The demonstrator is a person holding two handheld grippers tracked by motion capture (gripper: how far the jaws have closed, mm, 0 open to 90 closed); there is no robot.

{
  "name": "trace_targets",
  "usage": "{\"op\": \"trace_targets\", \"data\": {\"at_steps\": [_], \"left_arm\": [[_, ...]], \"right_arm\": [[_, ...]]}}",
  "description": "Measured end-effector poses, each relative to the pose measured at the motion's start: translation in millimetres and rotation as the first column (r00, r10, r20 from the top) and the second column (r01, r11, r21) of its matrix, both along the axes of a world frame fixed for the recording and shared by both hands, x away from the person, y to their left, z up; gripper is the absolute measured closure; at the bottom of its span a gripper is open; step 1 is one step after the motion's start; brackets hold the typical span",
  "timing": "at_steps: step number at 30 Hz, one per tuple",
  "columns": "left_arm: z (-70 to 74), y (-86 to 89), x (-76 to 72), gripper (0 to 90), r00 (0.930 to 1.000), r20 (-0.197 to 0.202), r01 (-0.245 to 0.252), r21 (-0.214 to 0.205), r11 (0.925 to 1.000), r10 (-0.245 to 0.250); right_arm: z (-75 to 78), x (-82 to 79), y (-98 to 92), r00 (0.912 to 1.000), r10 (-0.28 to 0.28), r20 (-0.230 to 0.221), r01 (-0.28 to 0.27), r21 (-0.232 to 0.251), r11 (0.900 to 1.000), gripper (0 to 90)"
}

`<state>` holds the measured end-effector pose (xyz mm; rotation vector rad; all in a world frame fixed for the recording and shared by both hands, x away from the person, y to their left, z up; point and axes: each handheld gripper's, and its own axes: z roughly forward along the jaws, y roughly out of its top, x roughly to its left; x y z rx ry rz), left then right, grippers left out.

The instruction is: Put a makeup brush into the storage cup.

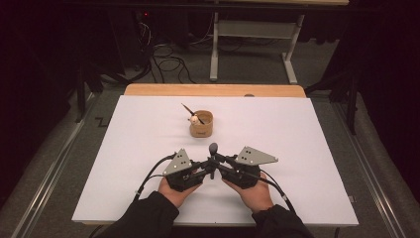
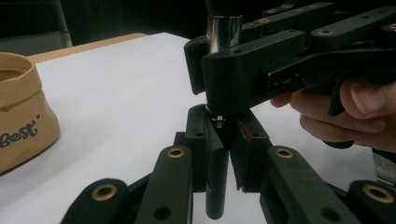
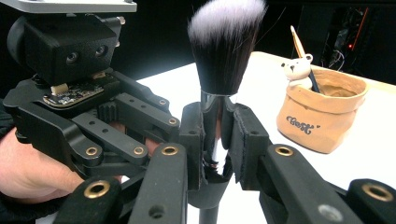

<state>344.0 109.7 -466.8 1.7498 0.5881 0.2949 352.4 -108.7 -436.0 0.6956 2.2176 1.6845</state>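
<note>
Two claws met on one makeup brush [image 3: 219, 84] near the front of the white tabletop [image 1: 307, 148]. The right claw [image 3: 215, 135] was clamped on the brush's shiny metal collar, holding it upright with the dark, white-tipped bristles on top. The left claw [image 2: 223, 140], just below it, was closed on the thin black handle, with the right claw's body directly above its jaws. Both were held close together by a person in dark sleeves, a hand [image 1: 176, 191] under each. Farther back on the tabletop, well apart from the claws, stood a small tan paper-look pouch [image 1: 201, 124] with dark lettering, holding a little white bear figure [image 3: 297, 70] and a thin stick that leaned out over its rim.
</note>
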Motion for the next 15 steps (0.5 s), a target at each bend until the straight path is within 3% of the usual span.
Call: {"op": "trace_targets", "data": {"at_steps": [15], "left_arm": [[1.0,0.5,-0.3,79.3,1.0,0.0,-0.002,-0.007,1.0,0.002]], "right_arm": [[0.4,0.0,-0.4,1.0,-0.002,0.005,0.002,0.009,1.0,77.0]]}}
